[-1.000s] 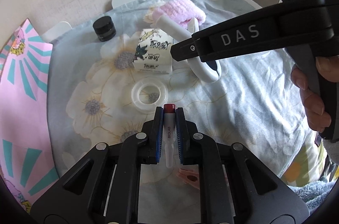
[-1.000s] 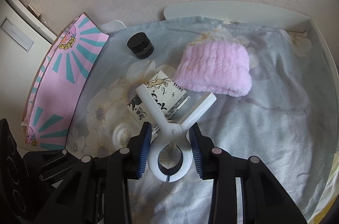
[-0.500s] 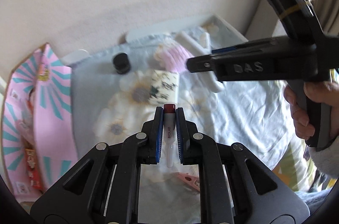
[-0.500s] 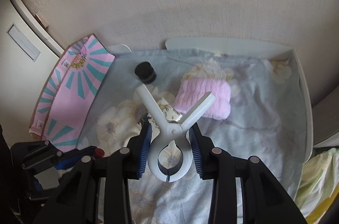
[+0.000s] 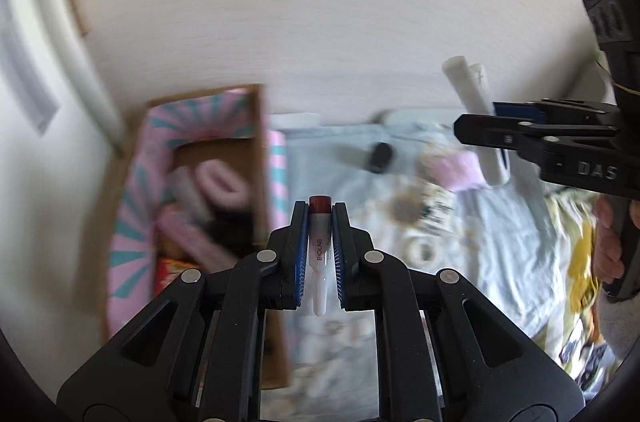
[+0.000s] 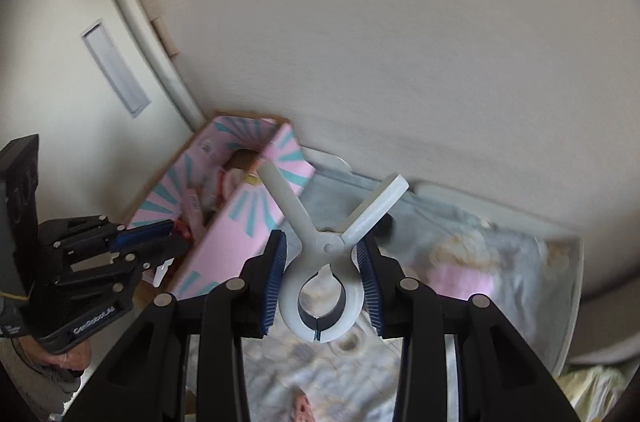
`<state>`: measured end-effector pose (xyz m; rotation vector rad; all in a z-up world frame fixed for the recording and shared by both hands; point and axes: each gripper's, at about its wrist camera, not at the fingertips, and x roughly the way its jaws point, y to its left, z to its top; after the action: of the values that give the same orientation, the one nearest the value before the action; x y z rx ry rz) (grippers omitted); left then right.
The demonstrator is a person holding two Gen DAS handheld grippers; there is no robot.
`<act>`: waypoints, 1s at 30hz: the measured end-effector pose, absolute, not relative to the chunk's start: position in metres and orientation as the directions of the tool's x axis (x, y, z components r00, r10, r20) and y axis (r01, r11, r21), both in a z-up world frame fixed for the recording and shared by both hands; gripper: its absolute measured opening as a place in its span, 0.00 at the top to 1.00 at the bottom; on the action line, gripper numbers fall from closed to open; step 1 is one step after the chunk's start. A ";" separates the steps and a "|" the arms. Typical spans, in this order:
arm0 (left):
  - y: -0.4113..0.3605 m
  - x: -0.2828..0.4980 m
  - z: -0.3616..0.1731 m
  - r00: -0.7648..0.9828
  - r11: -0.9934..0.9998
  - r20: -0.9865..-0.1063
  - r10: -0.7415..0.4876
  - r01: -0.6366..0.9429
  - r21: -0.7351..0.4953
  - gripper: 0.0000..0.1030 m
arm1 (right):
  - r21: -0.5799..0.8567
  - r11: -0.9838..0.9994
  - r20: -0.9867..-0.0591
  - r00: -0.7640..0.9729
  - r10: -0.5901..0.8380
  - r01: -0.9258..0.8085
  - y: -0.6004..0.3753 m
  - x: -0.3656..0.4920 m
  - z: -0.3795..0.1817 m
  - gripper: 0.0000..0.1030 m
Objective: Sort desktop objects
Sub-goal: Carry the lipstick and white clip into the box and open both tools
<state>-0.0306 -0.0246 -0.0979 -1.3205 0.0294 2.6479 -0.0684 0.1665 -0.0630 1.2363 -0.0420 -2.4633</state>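
Room: pale textured wall [image 6: 400, 42] behind a white tray [image 6: 568, 286] lined with light blue flowered cloth [image 5: 500, 242]; much of both views is motion-blurred.
Grippers, count two: left gripper [image 5: 320, 218] and right gripper [image 6: 322, 254], each black with blue pads.
Left gripper grip: fingers clamped on one small white tube [image 5: 319, 254] with a dark red cap, which pokes out past the fingertips.
Right gripper grip: fingers closed on the ring end of one large white clip [image 6: 324, 262]; its two handles fan out past the fingertips in a V.
Box, count one: cardboard box [image 5: 200, 190] with pink and teal rays, ahead and left of the left fingers, open, holding pink rolled items.
On the cloth, one each: black jar [image 5: 380, 156], pink fluffy item [image 5: 460, 170], printed carton [image 5: 436, 202], clear ring [image 5: 420, 250], all ahead and right of the left fingers.
Only in left view: right gripper from the side, with a hand [image 5: 610, 246] on its handle; the box's inside.
Only in right view: left gripper from the side, near the box; a white door with a recessed plate.
Writing: "BIOLAB" on the tube; "DAS" on the right gripper's side; the left gripper's side lettering is too blurred to read.
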 end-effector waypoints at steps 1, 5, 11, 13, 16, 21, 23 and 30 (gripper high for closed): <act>-0.036 -0.030 -0.097 -0.594 -0.987 -0.792 0.139 -0.149 -0.061 0.90 | 0.188 -0.918 -0.764 -0.536 -0.360 0.348 0.153 -0.073 -0.060 0.67; -0.075 -0.031 -0.102 -0.598 -0.995 -0.797 0.088 -0.084 -0.048 0.90 | 0.179 -0.889 -0.758 -0.516 -0.398 0.422 0.107 -0.089 -0.058 0.67; -0.110 -0.031 -0.130 -0.570 -0.999 -0.820 0.049 -0.018 -0.047 0.90 | 0.227 -0.839 -0.773 -0.433 -0.464 0.494 0.039 -0.120 -0.078 0.67; -0.119 -0.034 -0.145 -0.545 -0.998 -0.837 0.055 0.003 -0.067 0.90 | 0.225 -0.828 -0.789 -0.402 -0.464 0.514 0.016 -0.130 -0.091 0.67; -0.128 -0.037 -0.161 -0.522 -0.996 -0.850 0.066 0.019 -0.089 0.90 | 0.203 -0.825 -0.825 -0.362 -0.435 0.527 -0.014 -0.144 -0.117 0.67; -0.131 -0.040 -0.170 -0.514 -0.996 -0.855 0.068 0.015 -0.088 0.90 | 0.216 -0.829 -0.854 -0.311 -0.417 0.516 -0.033 -0.158 -0.146 0.67; -0.132 -0.042 -0.171 -0.514 -0.996 -0.855 0.074 0.009 -0.091 0.90 | 0.213 -0.833 -0.859 -0.308 -0.408 0.511 -0.035 -0.162 -0.149 0.67; -0.137 -0.041 -0.156 -0.584 -0.996 -0.809 0.068 0.002 -0.086 0.00 | 0.202 -0.834 -0.842 -0.344 -0.416 0.514 -0.032 -0.169 -0.137 0.34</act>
<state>-0.0407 -0.1365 -0.1555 -1.4155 -0.1197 2.7602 -0.1690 -0.0322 -0.1369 1.3308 0.1315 -2.1890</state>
